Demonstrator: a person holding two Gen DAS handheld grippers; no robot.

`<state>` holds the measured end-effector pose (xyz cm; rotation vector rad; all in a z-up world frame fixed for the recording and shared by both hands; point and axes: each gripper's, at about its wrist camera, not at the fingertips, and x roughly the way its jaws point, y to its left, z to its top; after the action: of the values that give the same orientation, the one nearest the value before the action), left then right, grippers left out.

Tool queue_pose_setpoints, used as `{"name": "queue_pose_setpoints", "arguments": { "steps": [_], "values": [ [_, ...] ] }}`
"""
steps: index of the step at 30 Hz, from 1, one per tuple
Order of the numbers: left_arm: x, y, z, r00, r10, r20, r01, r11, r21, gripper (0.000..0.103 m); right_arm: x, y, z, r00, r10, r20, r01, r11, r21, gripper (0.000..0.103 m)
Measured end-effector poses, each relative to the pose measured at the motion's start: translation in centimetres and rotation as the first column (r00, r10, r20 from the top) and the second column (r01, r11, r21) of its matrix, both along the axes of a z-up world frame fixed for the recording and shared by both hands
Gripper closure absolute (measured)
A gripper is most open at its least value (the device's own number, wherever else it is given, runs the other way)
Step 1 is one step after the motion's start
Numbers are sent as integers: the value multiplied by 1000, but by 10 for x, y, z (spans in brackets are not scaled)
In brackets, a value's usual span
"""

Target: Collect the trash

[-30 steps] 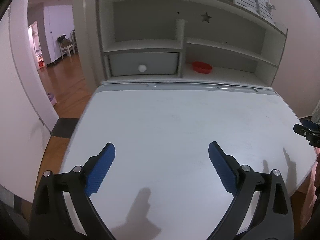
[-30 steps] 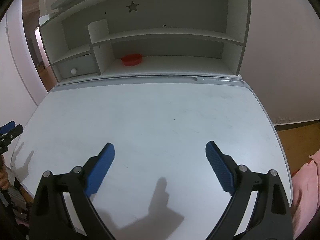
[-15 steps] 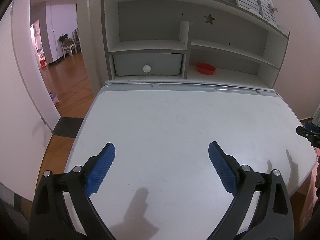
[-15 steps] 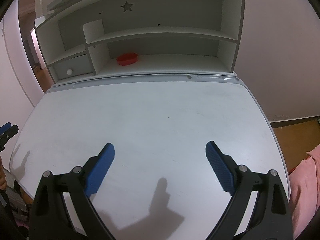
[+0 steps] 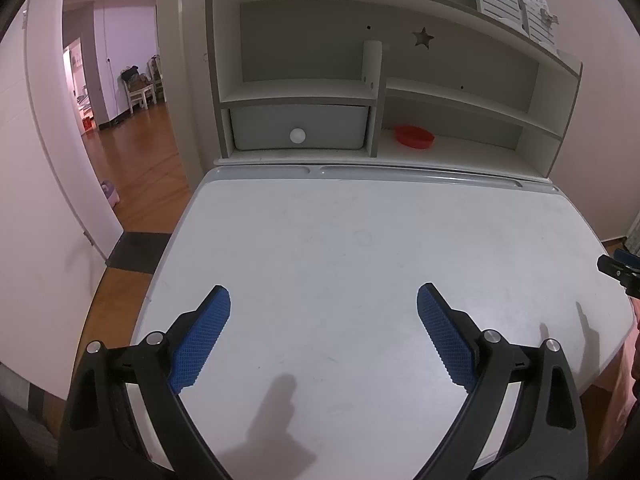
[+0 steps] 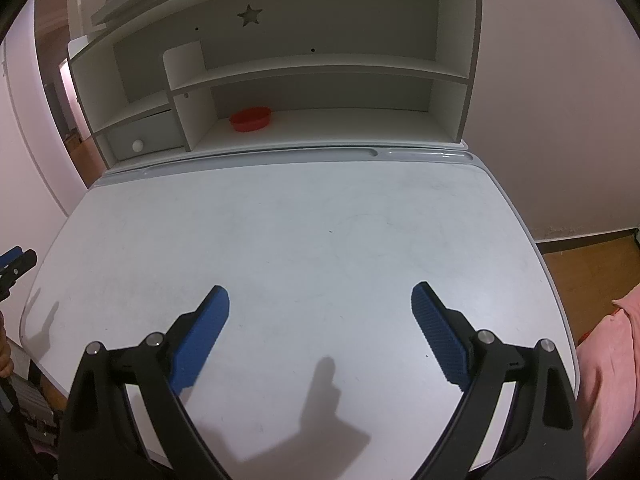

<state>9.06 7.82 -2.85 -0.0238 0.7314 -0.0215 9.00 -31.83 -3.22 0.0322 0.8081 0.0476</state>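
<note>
1. My left tool (image 5: 323, 312) is spread wide and holds nothing. Its two blue bumpy pads (image 5: 200, 340) hang over the near part of the big white counter (image 5: 360, 240).
2. My right tool (image 6: 320, 312) is spread wide too, with nothing between its blue pads (image 6: 438, 340). It hangs over the same counter (image 6: 320, 220), near the front edge.
3. Each tool peeks in at the side of the other one's view: the right one at the far right edge (image 5: 620, 270), the left one at the far left edge (image 6: 14, 266).
4. I see no trash on the counter top. I cannot tell where the trash is.
5. At the back stands a white wooden shelf unit with a star-shaped hole (image 5: 424, 36).
6. A small red round dish (image 5: 414, 136) sits on the lowest shelf, just right of the upright board (image 6: 250, 119).
7. Left of that board is a pale grey drawer with a round white knob (image 5: 298, 135).
8. Past the counter's left side is an open doorway with a brown wood floor (image 5: 136, 152).
</note>
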Motion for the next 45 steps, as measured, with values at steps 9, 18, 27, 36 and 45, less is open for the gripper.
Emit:
{"name": "queue_pose_setpoints", "arguments": {
  "steps": [9,18,27,36,45],
  "values": [
    [-2,-1,0,1000,5,-2,-5,1000,-1,11,-1,0,-1,1000,4,-1,-4,1000,1,14],
    [-3,-1,0,1000,5,-4,-5,1000,0,11,-2,-3,0,1000,2,1,-2,1000,0,14],
    [-3,-1,-2,1000,5,-7,-5,1000,-2,11,-4,-5,0,1000,9,-1,-9,1000,0,14],
    [-7,-2,-2,1000,9,-7,-9,1000,1,11,-5,-9,0,1000,10,1,-10,1000,0,14],
    [-9,-3,-1,1000,9,-8,-9,1000,1,11,-5,-10,0,1000,12,1,-12,1000,-2,14]
  ]
}}
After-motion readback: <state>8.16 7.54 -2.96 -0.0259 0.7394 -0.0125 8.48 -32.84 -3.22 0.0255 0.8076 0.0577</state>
